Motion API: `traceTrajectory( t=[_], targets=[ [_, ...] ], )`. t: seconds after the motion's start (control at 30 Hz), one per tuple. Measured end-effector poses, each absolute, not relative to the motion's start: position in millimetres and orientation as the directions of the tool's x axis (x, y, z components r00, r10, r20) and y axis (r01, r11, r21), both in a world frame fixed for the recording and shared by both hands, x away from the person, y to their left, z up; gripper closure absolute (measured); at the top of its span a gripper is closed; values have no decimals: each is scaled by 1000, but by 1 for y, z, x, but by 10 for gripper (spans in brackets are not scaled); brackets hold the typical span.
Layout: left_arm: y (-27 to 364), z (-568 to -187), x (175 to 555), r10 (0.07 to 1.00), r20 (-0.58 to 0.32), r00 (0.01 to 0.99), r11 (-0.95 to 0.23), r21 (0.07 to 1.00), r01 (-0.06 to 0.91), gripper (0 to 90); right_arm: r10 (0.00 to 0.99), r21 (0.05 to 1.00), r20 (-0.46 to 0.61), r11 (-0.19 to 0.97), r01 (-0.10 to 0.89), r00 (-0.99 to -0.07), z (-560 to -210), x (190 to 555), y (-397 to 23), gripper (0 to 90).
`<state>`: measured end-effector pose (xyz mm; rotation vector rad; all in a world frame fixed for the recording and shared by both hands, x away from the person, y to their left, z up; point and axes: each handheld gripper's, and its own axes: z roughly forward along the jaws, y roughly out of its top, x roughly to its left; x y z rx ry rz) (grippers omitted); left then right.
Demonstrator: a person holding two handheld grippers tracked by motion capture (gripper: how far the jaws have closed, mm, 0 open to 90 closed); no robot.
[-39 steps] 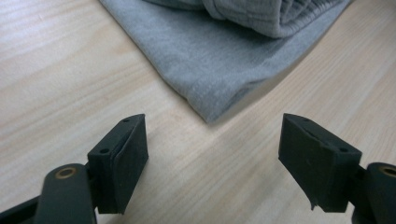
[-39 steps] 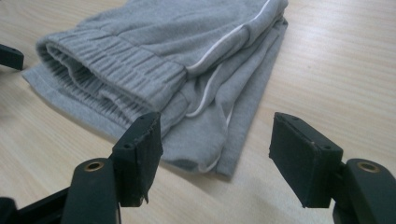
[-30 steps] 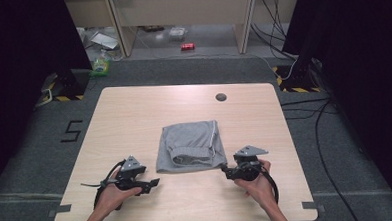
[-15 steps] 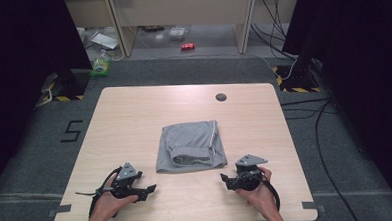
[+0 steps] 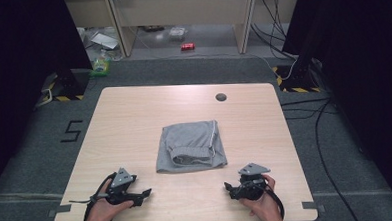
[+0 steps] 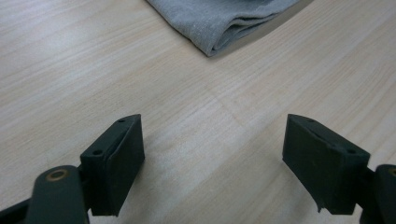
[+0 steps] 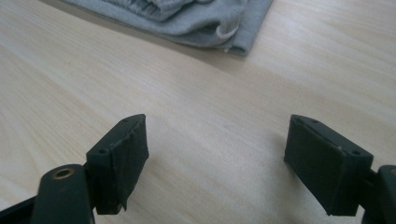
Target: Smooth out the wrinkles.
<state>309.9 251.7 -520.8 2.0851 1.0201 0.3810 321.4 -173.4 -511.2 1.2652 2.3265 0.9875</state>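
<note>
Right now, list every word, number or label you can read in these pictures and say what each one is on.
"5": a black figure marked on the grey floor left of the table, at.
The red can on the floor beyond the table: its printing is too small to read.
The green packet by the left stand: too blurred to read.
The folded grey garment shows no writing.

The left gripper point(image 5: 146, 193) and the right gripper point(image 5: 228, 188) are held low over the table's point(image 5: 134, 118) near edge, jaws spread wide; the right's have just been opening, nothing between them.
</note>
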Motion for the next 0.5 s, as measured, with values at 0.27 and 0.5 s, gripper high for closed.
traceTrajectory(
  t=[0.27, 0.5],
  targets=[
    [254, -523, 307, 774, -27, 632, -400, 753, 522, 166, 813, 707, -5, 416, 573, -583, -516, 317, -169, 140],
    [254, -523, 307, 772, -27, 635, -403, 752, 522, 156, 805, 717, -7, 418, 558, -594, -517, 319, -171, 133]
  ],
)
